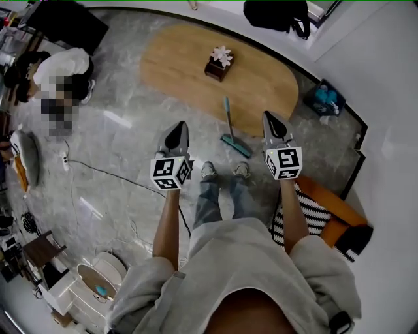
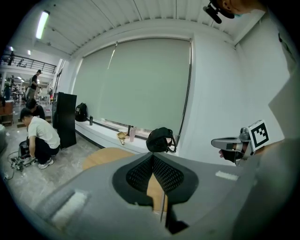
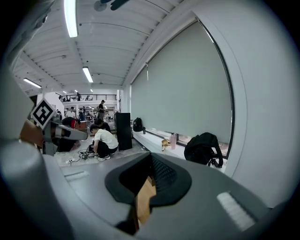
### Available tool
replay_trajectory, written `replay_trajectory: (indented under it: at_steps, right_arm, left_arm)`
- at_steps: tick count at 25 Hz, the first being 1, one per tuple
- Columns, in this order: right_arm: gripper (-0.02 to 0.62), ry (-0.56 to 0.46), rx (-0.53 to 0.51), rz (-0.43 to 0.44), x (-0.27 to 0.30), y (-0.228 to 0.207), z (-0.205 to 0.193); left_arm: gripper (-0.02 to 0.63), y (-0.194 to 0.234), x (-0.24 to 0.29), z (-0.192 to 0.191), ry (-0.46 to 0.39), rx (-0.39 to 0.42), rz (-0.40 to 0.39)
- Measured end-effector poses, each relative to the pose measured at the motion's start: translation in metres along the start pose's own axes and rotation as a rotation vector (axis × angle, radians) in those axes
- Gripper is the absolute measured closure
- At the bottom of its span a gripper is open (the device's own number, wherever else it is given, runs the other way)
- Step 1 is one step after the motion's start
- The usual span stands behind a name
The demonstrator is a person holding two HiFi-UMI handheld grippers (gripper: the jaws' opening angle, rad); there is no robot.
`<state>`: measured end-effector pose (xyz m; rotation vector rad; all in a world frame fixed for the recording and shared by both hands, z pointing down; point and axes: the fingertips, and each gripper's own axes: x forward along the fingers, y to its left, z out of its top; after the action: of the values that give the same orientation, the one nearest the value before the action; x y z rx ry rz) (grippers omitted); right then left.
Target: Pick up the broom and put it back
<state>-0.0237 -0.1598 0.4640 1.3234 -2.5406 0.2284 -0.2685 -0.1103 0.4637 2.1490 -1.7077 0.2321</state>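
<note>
The broom (image 1: 228,125) has a teal handle and a teal head (image 1: 236,145) that rests on the floor by the near edge of the oval wooden table (image 1: 189,72). It stands just beyond the person's feet. My left gripper (image 1: 181,124) is held to the left of it, jaws shut and empty. To the right of the broom my right gripper (image 1: 270,115) is also shut and empty. In the left gripper view the broom handle (image 2: 162,208) shows as a thin line below the closed tips (image 2: 153,157). The right gripper view (image 3: 151,157) shows only table wood there.
A flower box (image 1: 219,64) sits on the table. A black backpack (image 1: 277,14) lies on the window ledge behind it. A person (image 1: 62,72) crouches at the far left near a floor cable (image 1: 104,171). A striped cushion (image 1: 313,212) lies on an orange mat by the right wall.
</note>
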Motion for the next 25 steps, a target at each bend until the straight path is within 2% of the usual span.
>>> replay_trajectory:
  at_steps: [7, 14, 25]
  right_arm:
    - [0.594, 0.051, 0.026, -0.051, 0.023, 0.025, -0.037]
    - [0.594, 0.106, 0.065, -0.101, 0.031, 0.040, -0.099]
    - [0.594, 0.192, 0.108, -0.080, 0.019, 0.057, -0.197]
  left_arm:
    - [0.601, 0.033, 0.019, -0.039, 0.061, -0.013, -0.060]
    - [0.601, 0.050, 0.030, -0.104, 0.133, -0.021, -0.105]
    - [0.601, 0.051, 0.035, -0.198, 0.206, -0.051, -0.086]
